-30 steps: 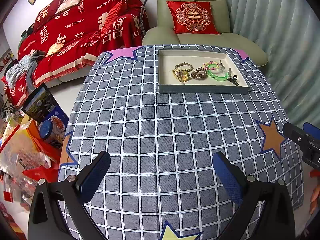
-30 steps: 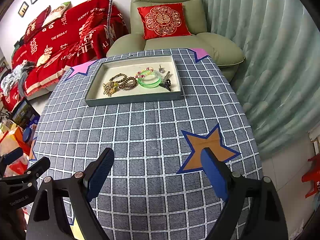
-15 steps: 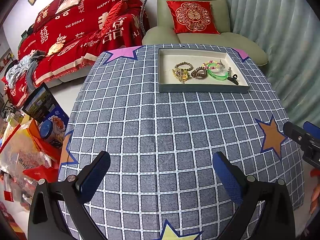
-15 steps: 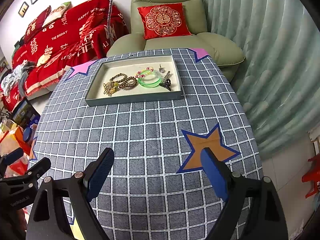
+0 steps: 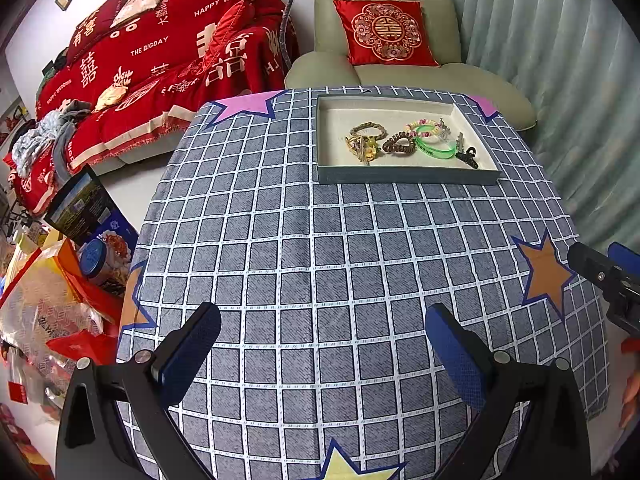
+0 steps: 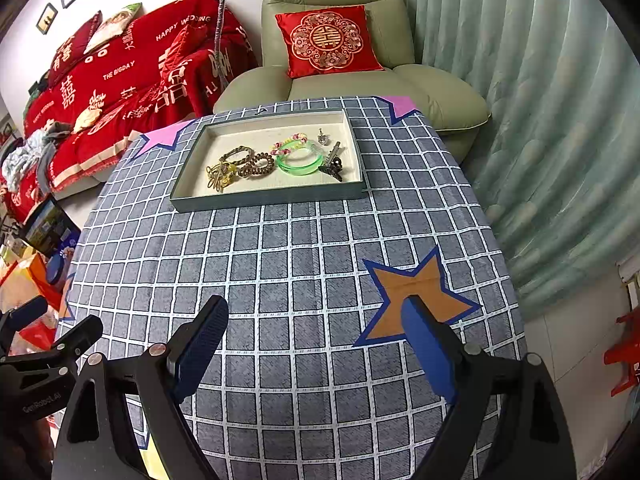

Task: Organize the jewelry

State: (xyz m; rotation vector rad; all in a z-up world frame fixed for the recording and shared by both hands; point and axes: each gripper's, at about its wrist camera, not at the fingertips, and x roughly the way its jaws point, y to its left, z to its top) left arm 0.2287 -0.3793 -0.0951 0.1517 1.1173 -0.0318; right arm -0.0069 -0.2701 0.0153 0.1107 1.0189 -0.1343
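Observation:
A shallow grey tray [image 5: 404, 178] [image 6: 272, 200] with a cream lining stands at the far side of the table. In it lie a green bangle [image 5: 435, 148] [image 6: 300, 162], a brown coil hair tie [image 5: 398, 146] [image 6: 258, 165], a braided bracelet [image 5: 368, 130] [image 6: 237, 155], a yellow trinket [image 5: 362, 150] [image 6: 219, 176], a pastel bead bracelet [image 5: 424, 126] [image 6: 289, 140], a black hair claw [image 5: 468, 156] [image 6: 332, 166] and a small silver charm [image 6: 322, 138]. My left gripper [image 5: 322, 340] is open and empty over the near cloth. My right gripper [image 6: 316, 332] is open and empty too.
The table has a grey checked cloth [image 5: 320, 240] with coloured stars. A green armchair [image 6: 340, 40] with a red cushion stands behind it, a red-covered sofa [image 5: 160, 60] at the left. Boxes and bags [image 5: 60, 260] lie on the floor left. A curtain [image 6: 540, 120] hangs right.

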